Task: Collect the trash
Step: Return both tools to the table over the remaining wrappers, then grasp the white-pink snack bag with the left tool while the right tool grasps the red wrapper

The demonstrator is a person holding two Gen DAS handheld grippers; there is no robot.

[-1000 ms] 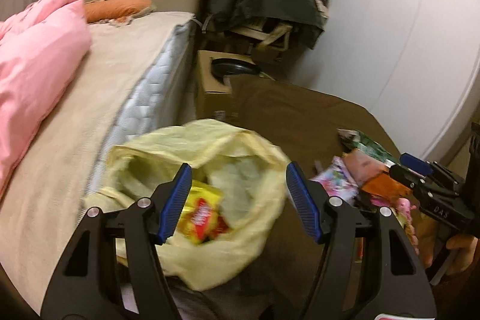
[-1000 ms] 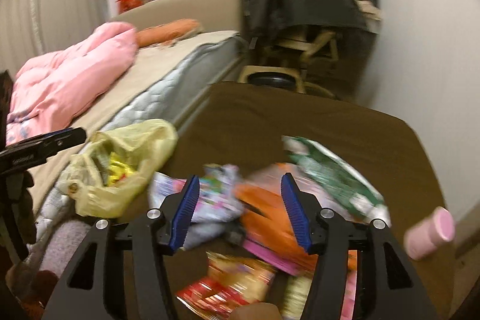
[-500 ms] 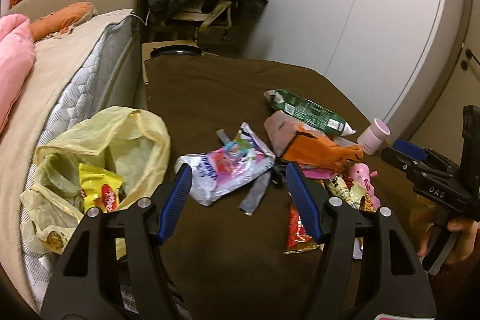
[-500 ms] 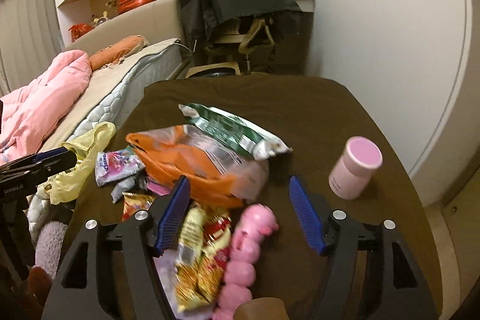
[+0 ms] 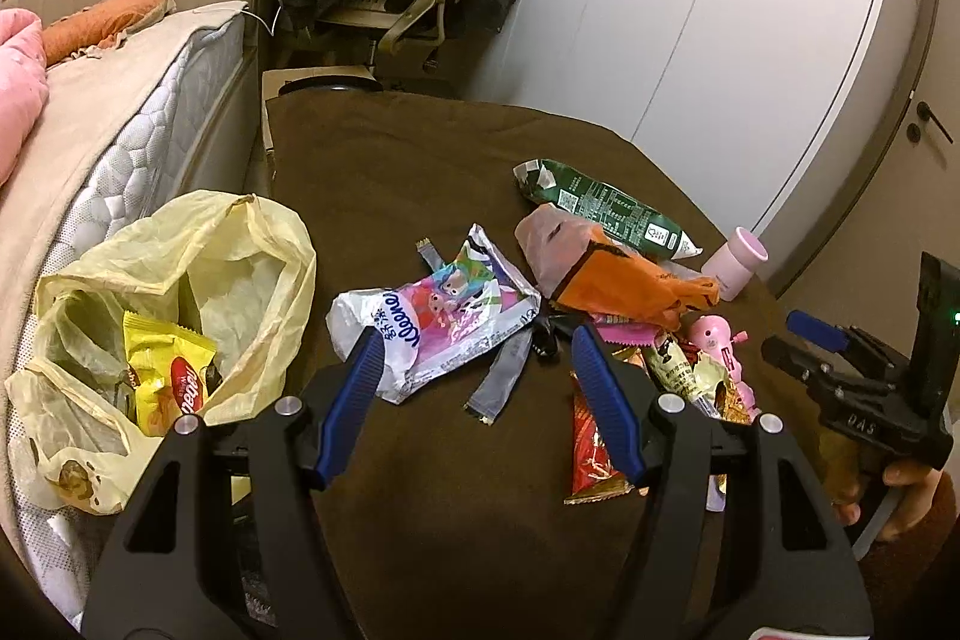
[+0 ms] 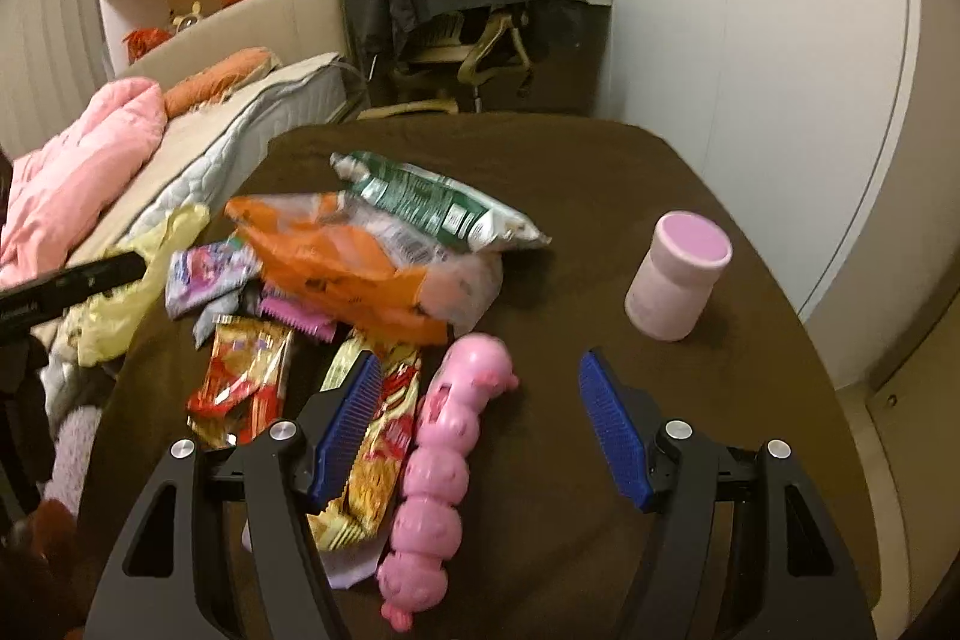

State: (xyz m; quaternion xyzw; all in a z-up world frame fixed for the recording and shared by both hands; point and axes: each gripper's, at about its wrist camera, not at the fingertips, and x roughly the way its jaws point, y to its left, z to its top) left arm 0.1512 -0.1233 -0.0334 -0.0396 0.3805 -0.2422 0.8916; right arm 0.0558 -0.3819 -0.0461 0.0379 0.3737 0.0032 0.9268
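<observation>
On the brown-covered table [image 5: 420, 508], the pink caterpillar toy [image 6: 441, 454] is lying lengthwise between the right gripper's [image 6: 480, 427] spread, empty jaws; the left gripper [image 5: 474, 400], also spread, is hovering farther off.

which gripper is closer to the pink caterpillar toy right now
Right. The right gripper is open with the pink caterpillar toy lying between its fingers. The left gripper is open over the white tissue pack, away from the toy.

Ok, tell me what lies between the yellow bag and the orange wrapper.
In the left wrist view, the white-and-pink tissue pack lies on the brown cloth between the yellow bag and the orange wrapper, with a grey strip just below it.
</observation>
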